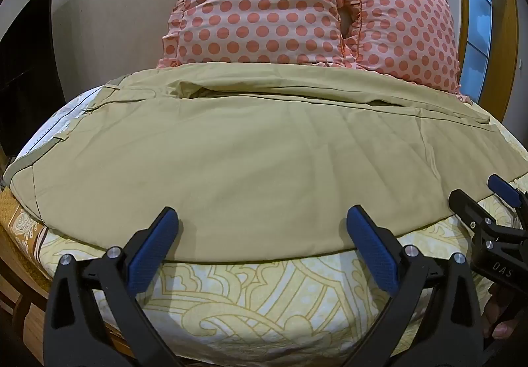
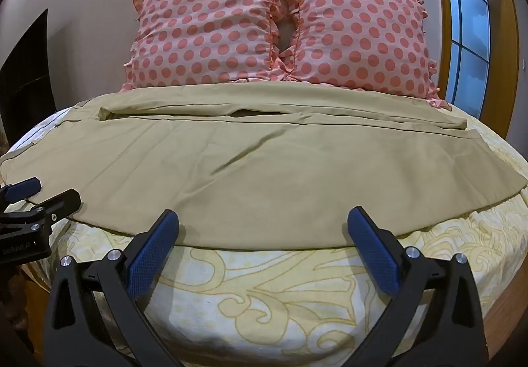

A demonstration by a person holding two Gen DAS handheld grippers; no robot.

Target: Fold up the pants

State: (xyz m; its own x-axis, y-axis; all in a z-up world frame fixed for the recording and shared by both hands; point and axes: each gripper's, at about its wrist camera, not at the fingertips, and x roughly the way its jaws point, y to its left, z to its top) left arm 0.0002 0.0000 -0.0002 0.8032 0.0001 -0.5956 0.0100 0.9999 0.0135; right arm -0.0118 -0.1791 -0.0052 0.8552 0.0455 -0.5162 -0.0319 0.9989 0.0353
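Khaki pants lie spread sideways across the bed, waistband at the left, legs running right; they also show in the right wrist view. One leg lies folded over the other, with a seam gap along the far side. My left gripper is open and empty, its blue pads just over the near edge of the pants. My right gripper is open and empty, also at the near edge, further right. The right gripper shows at the right edge of the left wrist view; the left gripper shows at the left of the right wrist view.
The bed has a cream sheet with yellow swirls. Two pink polka-dot pillows lean on the wall behind the pants. A window with a wooden frame is at the right. A dark panel is at the left.
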